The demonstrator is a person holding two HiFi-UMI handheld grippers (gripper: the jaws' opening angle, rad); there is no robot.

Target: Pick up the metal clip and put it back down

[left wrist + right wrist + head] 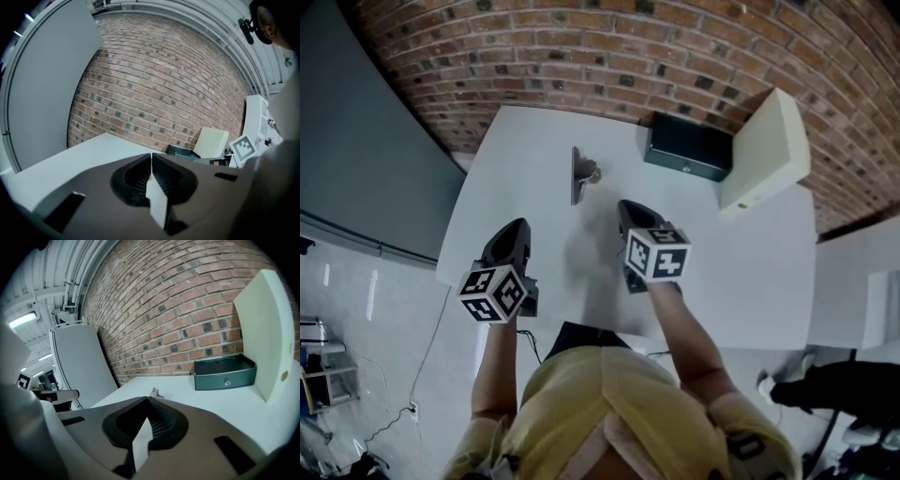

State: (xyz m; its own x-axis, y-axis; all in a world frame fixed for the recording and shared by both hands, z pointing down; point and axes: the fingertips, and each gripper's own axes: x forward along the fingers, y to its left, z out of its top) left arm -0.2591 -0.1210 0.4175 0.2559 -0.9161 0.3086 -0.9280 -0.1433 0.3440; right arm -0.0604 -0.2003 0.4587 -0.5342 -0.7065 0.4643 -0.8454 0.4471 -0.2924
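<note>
The metal clip (581, 173) lies on the white table (750, 281), toward its far side, and nothing touches it. In the right gripper view the clip (153, 392) peeks out just past the jaw tips. My right gripper (628, 208) is low over the table, a little nearer than the clip and to its right; its jaws (147, 401) meet with nothing between them. My left gripper (516, 230) hovers at the table's left side, nearer than the clip and to its left. Its jaws (151, 157) are also shut and empty.
A dark green box (689, 147) with a small front knob stands at the table's back edge. Leaning beside it on the right is a cream-coloured box (766, 150). A brick wall (581, 56) runs behind the table, and a grey panel (366, 159) stands at the left.
</note>
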